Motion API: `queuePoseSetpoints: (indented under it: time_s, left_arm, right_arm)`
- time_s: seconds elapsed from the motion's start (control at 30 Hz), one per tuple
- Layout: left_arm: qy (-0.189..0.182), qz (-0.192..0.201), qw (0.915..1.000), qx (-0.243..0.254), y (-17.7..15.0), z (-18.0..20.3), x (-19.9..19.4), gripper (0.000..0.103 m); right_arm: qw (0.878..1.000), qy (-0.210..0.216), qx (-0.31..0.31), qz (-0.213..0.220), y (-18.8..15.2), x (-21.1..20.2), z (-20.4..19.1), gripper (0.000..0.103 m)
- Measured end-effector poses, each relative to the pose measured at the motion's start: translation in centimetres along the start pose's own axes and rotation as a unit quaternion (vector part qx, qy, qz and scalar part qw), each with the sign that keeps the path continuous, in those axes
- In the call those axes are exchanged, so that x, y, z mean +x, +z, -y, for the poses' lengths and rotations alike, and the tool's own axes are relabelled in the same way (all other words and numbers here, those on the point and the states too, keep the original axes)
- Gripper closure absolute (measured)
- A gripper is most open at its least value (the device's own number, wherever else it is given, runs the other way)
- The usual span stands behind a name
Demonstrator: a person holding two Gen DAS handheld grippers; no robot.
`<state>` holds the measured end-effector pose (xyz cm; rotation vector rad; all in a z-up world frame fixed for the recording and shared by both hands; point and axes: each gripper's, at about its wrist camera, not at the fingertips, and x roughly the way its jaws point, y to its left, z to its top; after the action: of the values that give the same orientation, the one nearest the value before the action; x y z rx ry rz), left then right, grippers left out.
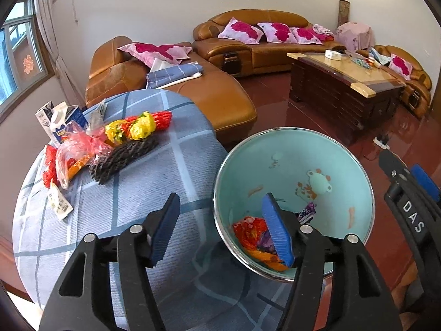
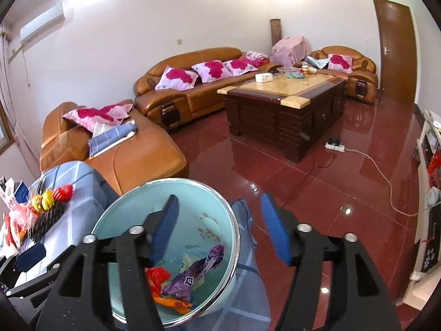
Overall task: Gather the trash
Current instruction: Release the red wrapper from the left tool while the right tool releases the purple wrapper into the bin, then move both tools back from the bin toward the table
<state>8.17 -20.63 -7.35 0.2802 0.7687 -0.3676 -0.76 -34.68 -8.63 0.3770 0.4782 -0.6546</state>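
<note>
A light blue bin (image 1: pixel 325 154) with a metal rim stands at the right edge of a table covered in a blue checked cloth (image 1: pixel 154 182). Red, orange and purple wrappers (image 1: pixel 253 234) lie in its bottom, also in the right wrist view (image 2: pixel 193 273). A heap of trash lies at the table's far left: yellow wrappers (image 1: pixel 137 128), red foam net (image 1: pixel 162 118), black foam net (image 1: pixel 124 157), a red plastic bag (image 1: pixel 77 149). My left gripper (image 1: pixel 223 229) is open, straddling the bin's rim. My right gripper (image 2: pixel 220 229) is open above the bin's (image 2: pixel 115 215) right rim.
Milk cartons (image 1: pixel 58 121) stand at the table's far edge, with a paper slip (image 1: pixel 59 201) near the heap. Orange leather sofas (image 2: pixel 193 88) and a dark wooden coffee table (image 2: pixel 286 110) stand on the red tiled floor. A power strip with cable (image 2: pixel 335 146) lies on the floor.
</note>
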Motion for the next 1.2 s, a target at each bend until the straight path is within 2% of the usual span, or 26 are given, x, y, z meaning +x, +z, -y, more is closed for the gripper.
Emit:
queuePoseSetpoints:
  time_s: [0.13, 0.37, 0.53, 0.8, 1.07, 1.2]
  left_arm:
    - [0.007, 0.005, 0.9999, -0.007, 0.0, -0.6, -0.5, 0.033]
    - [0.019, 0.010, 0.9997, -0.015, -0.2, -1.9, -1.0, 0.023]
    - [0.025, 0.003, 0.9993, -0.028, -1.1, -4.4, -0.9, 0.023]
    - [0.059, -0.010, 0.9960, -0.065, -3.2, -10.1, -0.4, 0.023]
    - [0.104, -0.025, 0.9854, -0.133, -5.0, -17.3, -0.3, 0.023]
    - [0.126, -0.028, 0.9787, -0.160, -5.5, -20.9, -0.1, 0.023]
  right_arm:
    - [1.000, -0.004, 0.008, 0.007, 0.0, -0.4, 0.3, 0.025]
    - [1.000, 0.002, 0.007, 0.010, 0.1, -0.9, 0.0, 0.018]
    - [1.000, 0.007, -0.008, 0.002, -0.1, -0.8, -0.7, 0.018]
    - [0.998, 0.024, -0.053, -0.003, -1.5, -1.1, -3.3, 0.019]
    - [0.993, 0.060, -0.097, -0.013, -2.7, -1.9, -7.3, 0.019]
    - [0.990, 0.080, -0.116, -0.012, -3.1, -2.3, -9.8, 0.024]
